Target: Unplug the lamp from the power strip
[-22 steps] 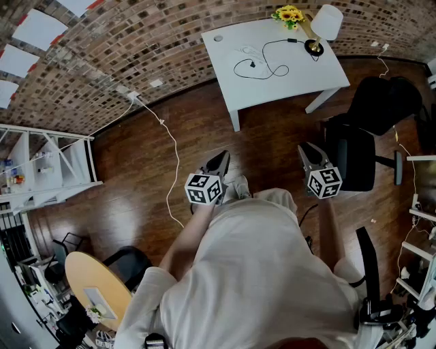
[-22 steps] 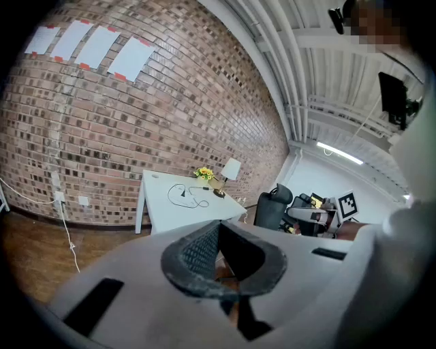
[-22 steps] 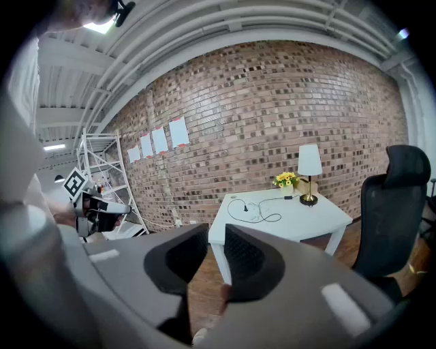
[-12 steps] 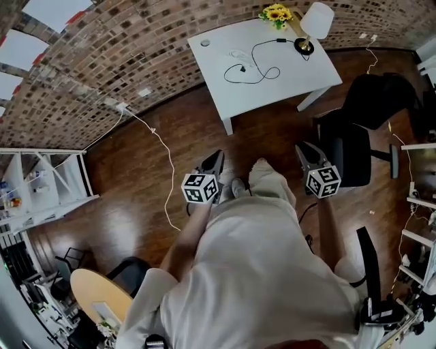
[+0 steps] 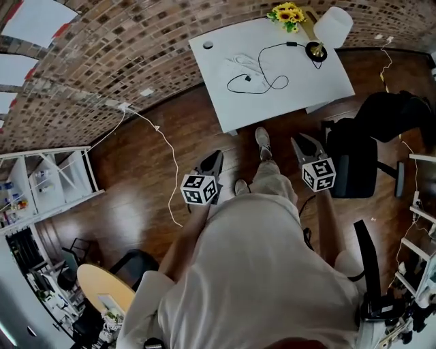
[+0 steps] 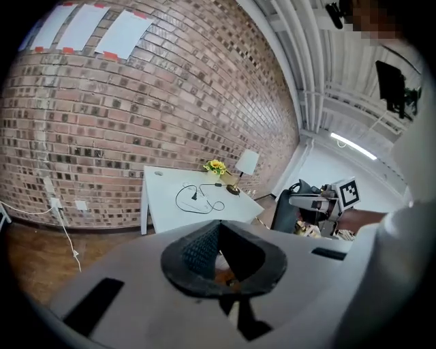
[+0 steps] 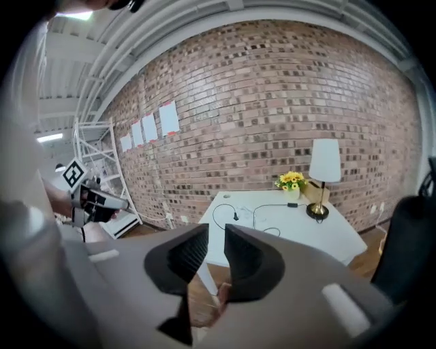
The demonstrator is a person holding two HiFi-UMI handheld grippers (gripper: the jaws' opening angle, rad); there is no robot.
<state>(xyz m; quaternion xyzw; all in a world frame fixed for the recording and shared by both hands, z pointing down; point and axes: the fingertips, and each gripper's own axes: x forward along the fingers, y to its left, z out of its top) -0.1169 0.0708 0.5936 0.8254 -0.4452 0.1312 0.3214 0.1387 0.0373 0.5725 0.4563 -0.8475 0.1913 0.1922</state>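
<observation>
Lamp (image 5: 327, 31): upright with a white shade, at the upper right of the head view, on the far right corner of the surface (image 5: 310, 78).
Cord (image 5: 269, 68): black. It runs from the lamp base leftward and loops over the middle of the surface. Its plug (image 5: 248, 78) lies loose on the white top.
Flowers (image 5: 287, 13): yellow, just left of the lamp, against the brick wall (image 5: 116, 48).
Left gripper (image 5: 219, 158): centre-left of the head view, over the floor (image 5: 136, 184), pointing up-frame toward the surface.
Left fingers (image 6: 194, 249): tips together, nothing between them.
Right gripper (image 5: 300, 141): right of centre in the head view, beside the chair (image 5: 354, 160), below the near edge of the surface.
Right fingers (image 7: 248, 255): slightly apart with a narrow slot, nothing held in it.
Lamp vs fingers: well apart from both pairs, neither touching it. In the right gripper view it stands above and to the right of the tips. In the left gripper view it sits small, just above and right of the tips, far behind them.
Cord vs fingers: also well apart, up-frame of both grippers in the head view.
White cable (image 5: 167, 146): trails down the floor from the wall at the left of the head view.
Person: torso fills the lower middle of the head view, one shoe (image 5: 262, 140) forward between the grippers.
</observation>
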